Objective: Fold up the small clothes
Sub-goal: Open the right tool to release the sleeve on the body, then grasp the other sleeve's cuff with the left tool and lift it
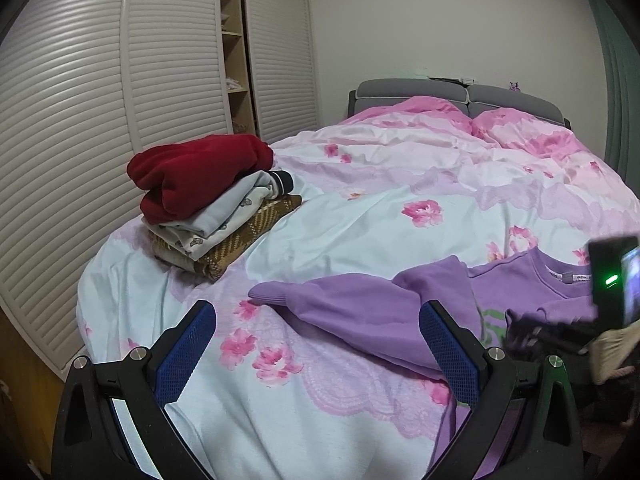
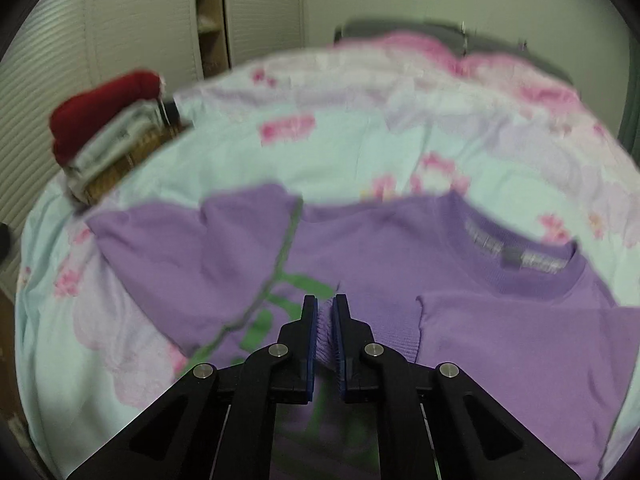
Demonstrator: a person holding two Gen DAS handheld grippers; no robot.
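Three folded garments (image 1: 208, 208) sit stacked at the bed's (image 1: 360, 208) left edge; your right tool (image 2: 325, 304) clenches the purple sweatshirt's (image 2: 500, 340) cuff, left tool (image 1: 316, 344) released, folding barely begun.

Right wrist view, blurred. Right gripper (image 2: 323, 300) had its jaws drawn close together on a ribbed purple cuff (image 2: 325, 332), blue pads pressing the fabric from both sides. The cuff belonged to a purple sweatshirt (image 2: 500, 344) lying spread on a floral duvet (image 2: 340, 148), neckline toward the upper right, green print showing just left of the jaws. A stack of folded clothes (image 2: 108, 136), red piece on top, sat at the far left of the bed.
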